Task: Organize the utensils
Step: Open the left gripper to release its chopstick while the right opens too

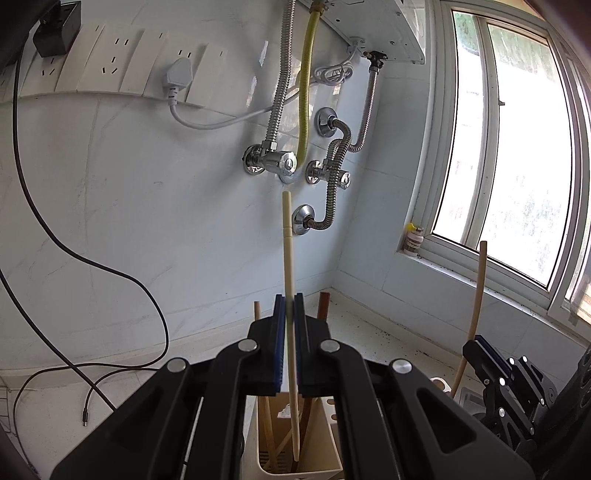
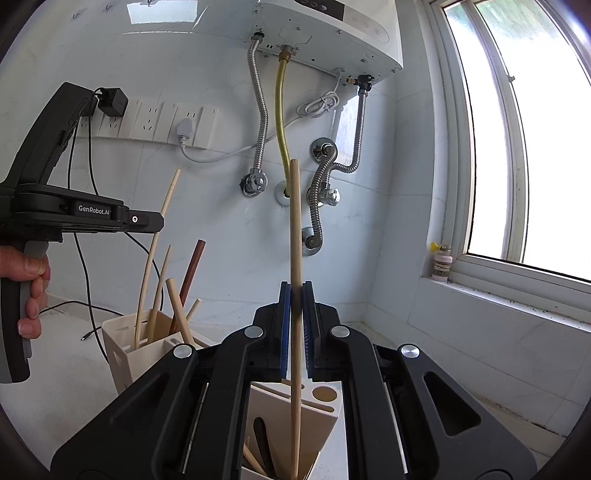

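In the left wrist view my left gripper (image 1: 290, 308) is shut on a pale ivory chopstick (image 1: 287, 240). The chopstick stands upright with its lower tip inside a beige utensil holder (image 1: 325, 446) that holds several other sticks. In the right wrist view my right gripper (image 2: 295, 295) is shut on a wooden chopstick (image 2: 294, 221). Its lower end reaches into a white slotted holder (image 2: 325, 413) just below the jaws. The left gripper (image 2: 157, 221) shows at the left of that view, above the beige holder (image 2: 118, 347). The right gripper (image 1: 472, 343) appears at the right edge of the left wrist view.
A person's hand (image 2: 33, 291) grips the left tool's handle. On the wall hang a socket strip (image 1: 110, 62), a water heater (image 2: 332, 33) and metal hoses (image 1: 332, 173). A black cable (image 1: 88, 398) lies on the counter. A small bottle (image 2: 441, 262) stands on the window sill.
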Demonstrator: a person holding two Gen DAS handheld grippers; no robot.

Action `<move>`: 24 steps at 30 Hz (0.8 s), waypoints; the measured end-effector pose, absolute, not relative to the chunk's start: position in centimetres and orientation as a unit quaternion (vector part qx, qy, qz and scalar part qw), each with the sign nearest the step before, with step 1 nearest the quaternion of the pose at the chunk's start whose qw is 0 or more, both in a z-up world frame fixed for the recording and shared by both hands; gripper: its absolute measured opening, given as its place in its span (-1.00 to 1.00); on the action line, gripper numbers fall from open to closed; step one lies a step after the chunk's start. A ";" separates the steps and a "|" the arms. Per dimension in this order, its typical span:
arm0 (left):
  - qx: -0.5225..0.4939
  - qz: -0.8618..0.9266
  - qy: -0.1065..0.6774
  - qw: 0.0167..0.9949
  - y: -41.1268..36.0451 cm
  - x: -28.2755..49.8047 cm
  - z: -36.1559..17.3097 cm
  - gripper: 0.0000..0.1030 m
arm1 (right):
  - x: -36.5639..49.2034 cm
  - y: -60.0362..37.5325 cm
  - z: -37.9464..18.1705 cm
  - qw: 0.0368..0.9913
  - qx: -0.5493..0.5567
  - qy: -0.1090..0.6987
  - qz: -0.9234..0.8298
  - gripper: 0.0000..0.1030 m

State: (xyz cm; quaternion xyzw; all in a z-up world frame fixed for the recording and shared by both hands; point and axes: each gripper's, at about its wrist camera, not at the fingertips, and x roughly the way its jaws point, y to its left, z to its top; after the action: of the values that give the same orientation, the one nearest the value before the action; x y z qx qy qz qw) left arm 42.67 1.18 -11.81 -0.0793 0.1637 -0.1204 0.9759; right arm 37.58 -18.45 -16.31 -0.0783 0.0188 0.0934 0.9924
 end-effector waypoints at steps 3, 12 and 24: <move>-0.075 -0.115 0.163 0.977 1.3 42.5 -12.1 -0.92 | 37.7 -18.3 -16.5 0.992 -0.081 0.018 0.094 -0.88; -0.076 -0.100 0.183 0.975 2.0 42.3 -14.0 -0.92 | 38.0 -18.5 -17.2 0.992 -0.078 0.032 0.089 -0.87; -0.100 -0.084 0.183 0.974 3.7 40.5 -13.9 -0.21 | 37.0 -19.8 -16.9 0.995 -0.058 0.049 0.058 -0.31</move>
State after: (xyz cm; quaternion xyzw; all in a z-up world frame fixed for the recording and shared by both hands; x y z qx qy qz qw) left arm 40.47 3.71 -13.94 -0.1005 0.1831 -0.0841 0.9743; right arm 36.96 -19.79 -16.87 -0.0581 0.0487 0.0576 0.9955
